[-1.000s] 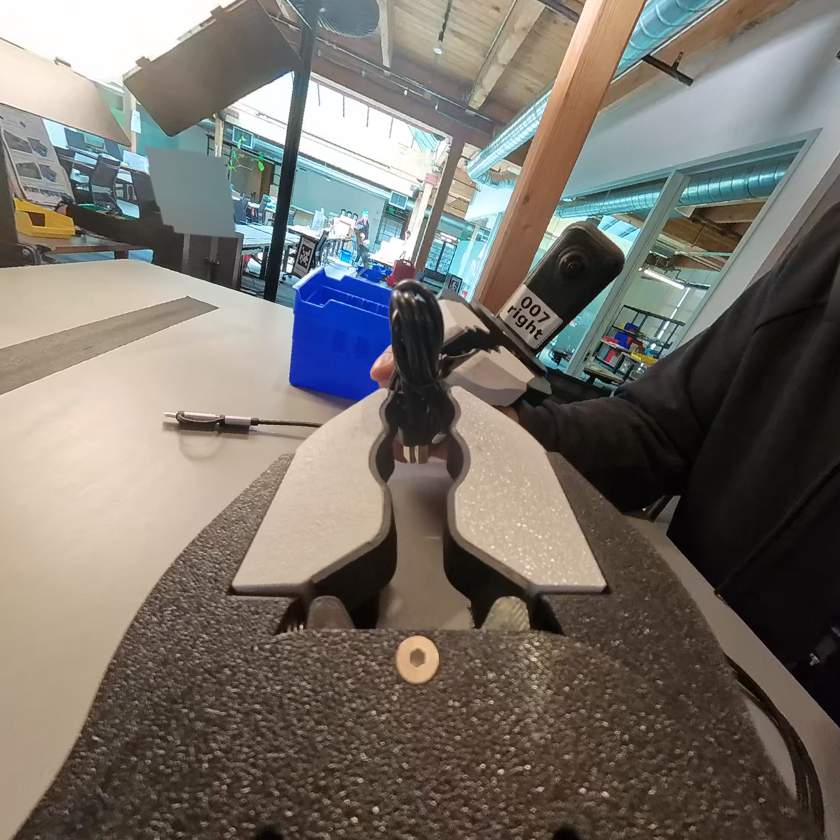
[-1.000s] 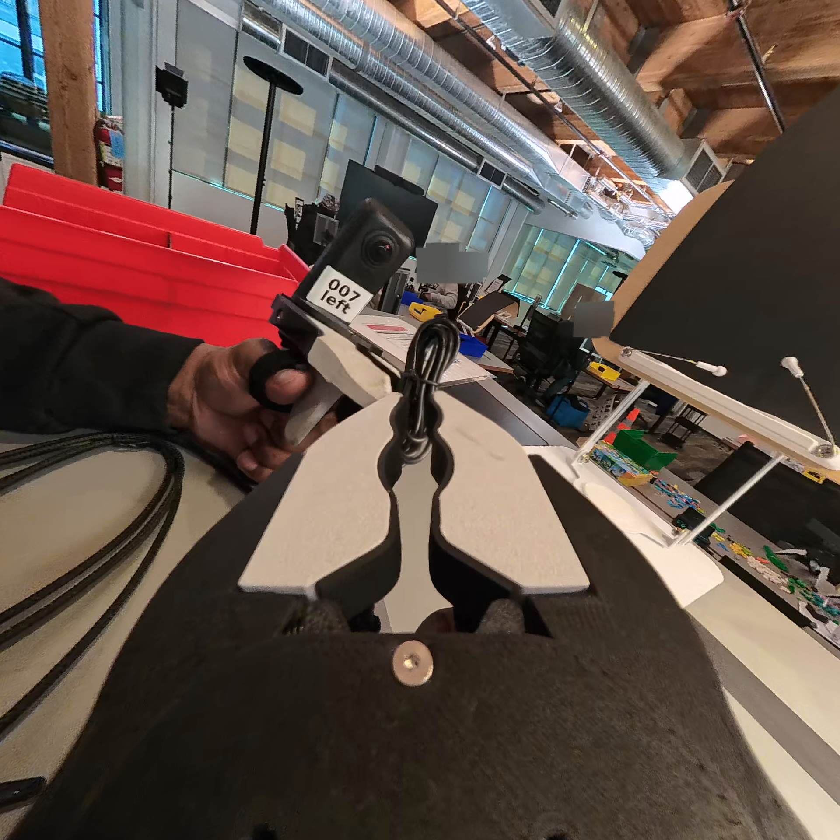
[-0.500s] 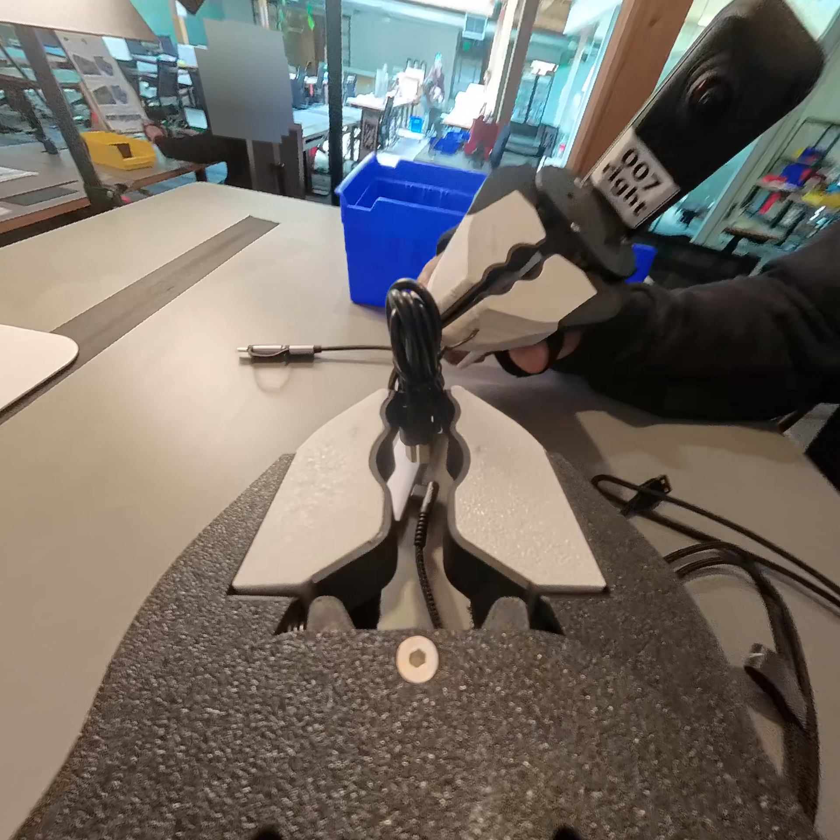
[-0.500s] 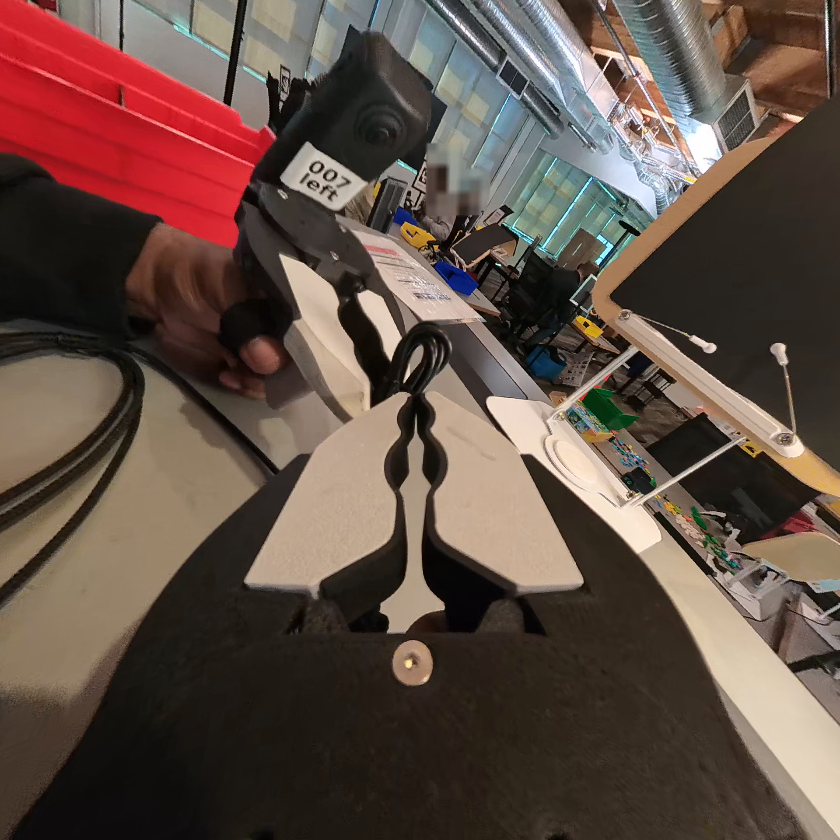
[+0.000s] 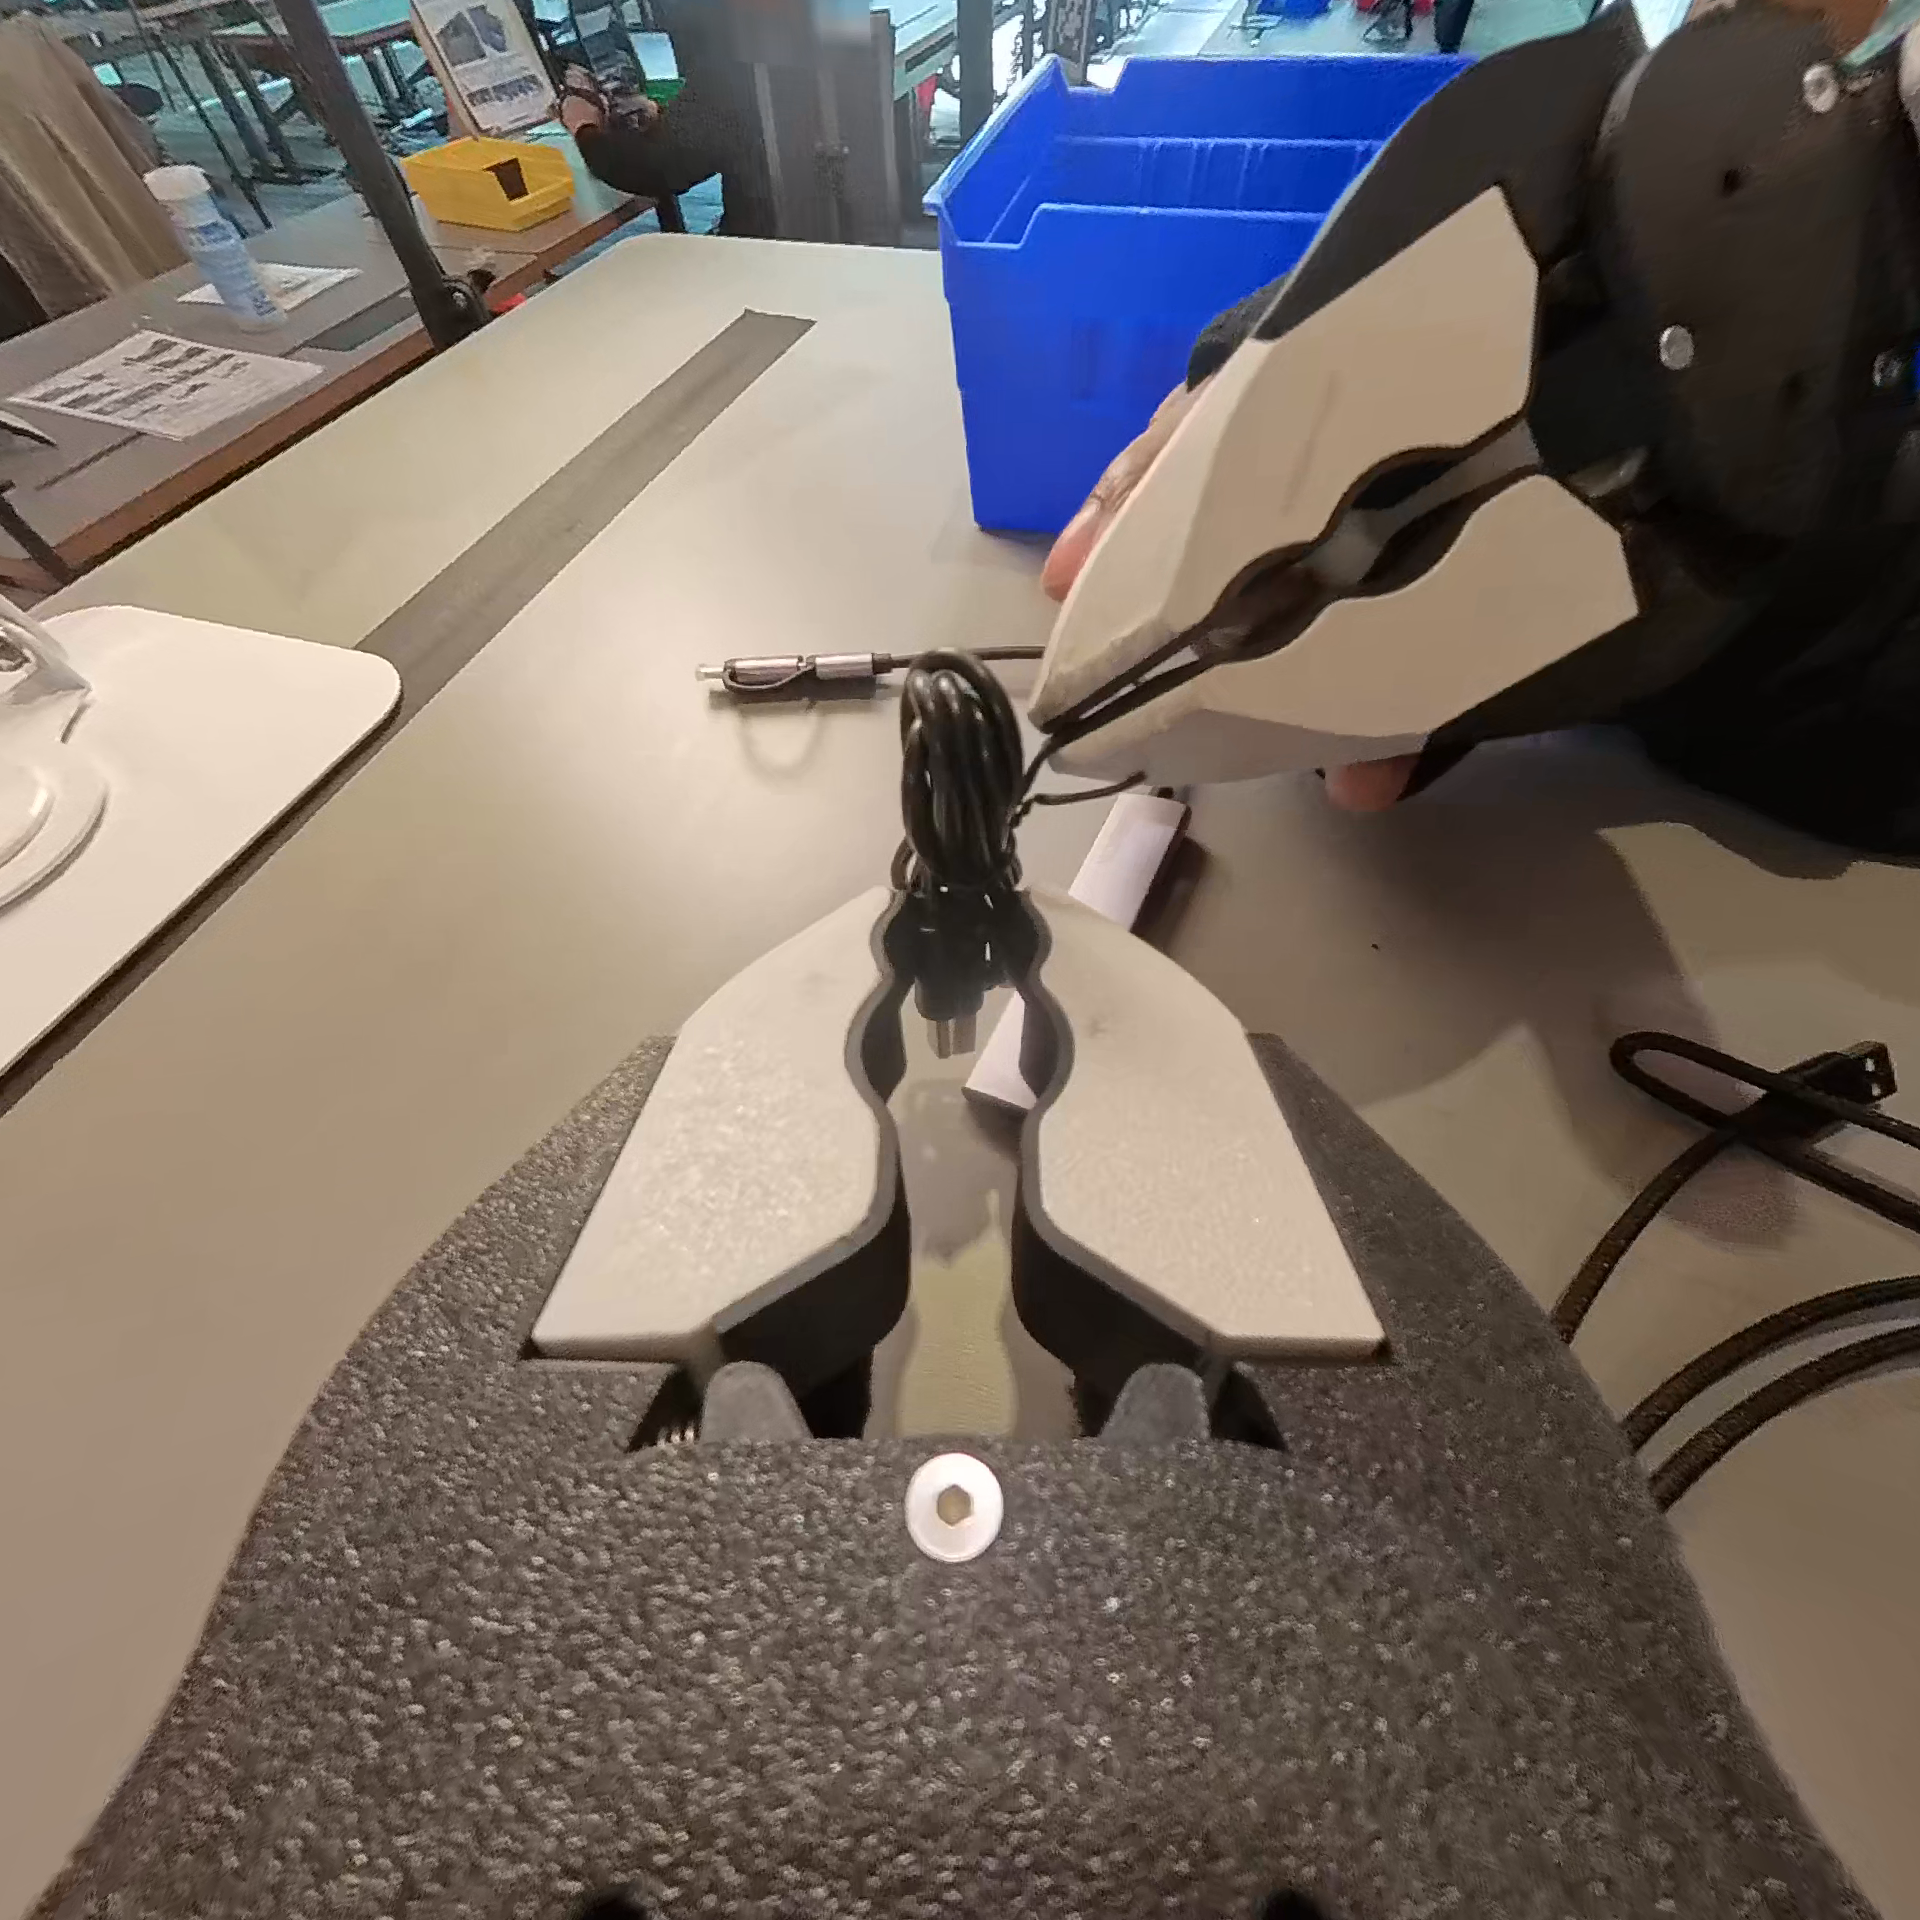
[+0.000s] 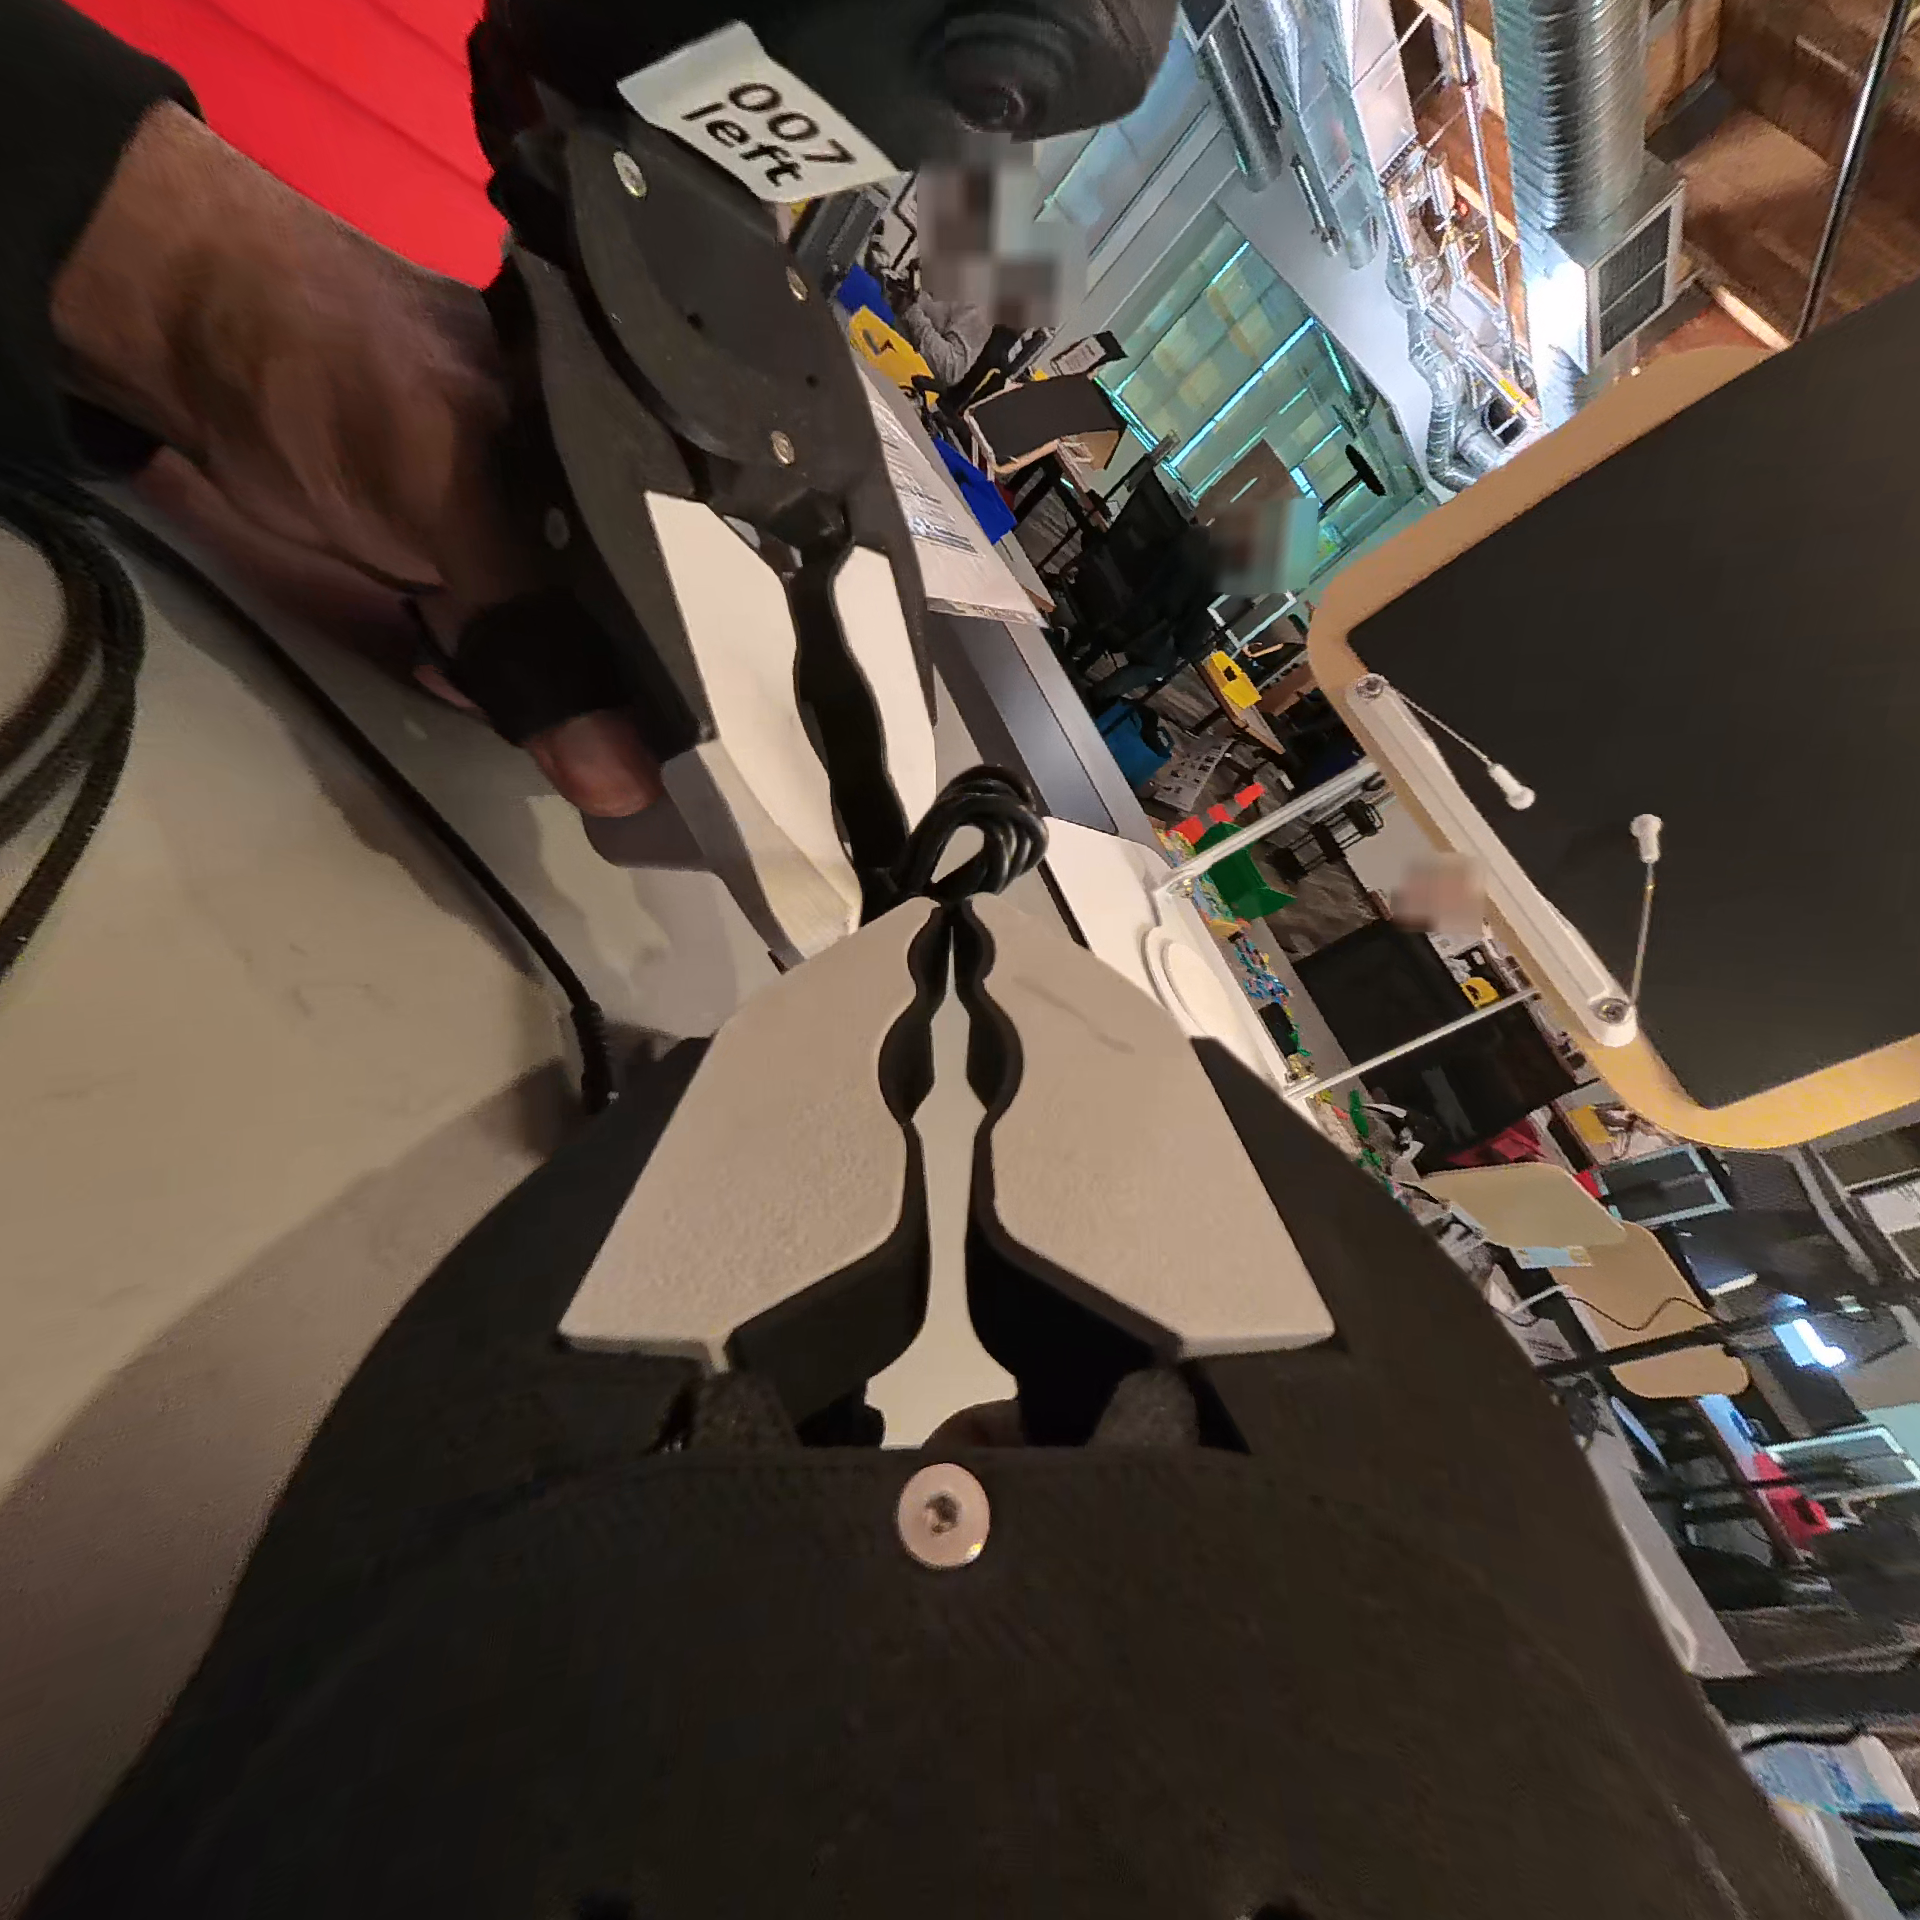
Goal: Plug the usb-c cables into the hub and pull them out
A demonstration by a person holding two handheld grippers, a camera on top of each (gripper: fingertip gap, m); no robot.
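Observation:
A coiled black usb-c cable bundle [image 5: 958, 769] stands upright in my left gripper [image 5: 961, 920], which is shut on its lower end; a plug [image 5: 951, 1029] hangs between the fingers. My right gripper [image 5: 1055, 727] reaches in from the right, shut on a thin black tie running off the bundle. In the right wrist view my right gripper [image 6: 956, 914] pinches that tie just under the coil [image 6: 982, 831], with my left gripper [image 6: 862, 894] close behind. A slim white device [image 5: 1127, 862] lies on the table under the bundle. Another cable with a metal plug [image 5: 800, 670] lies beyond.
A blue bin [image 5: 1091, 312] stands at the back right and a red bin [image 6: 312, 62] behind the left hand. A white pad [image 5: 208, 727] lies at the left. Black braided cables [image 5: 1766, 1122] trail over the grey table [image 5: 416, 935] at the right. My hands' fingertips stand some 4 cm from each other.
Both grippers have tipped down toward the table and drawn closer together. My right gripper has shifted from the thick coil to the thin tie at its tips.

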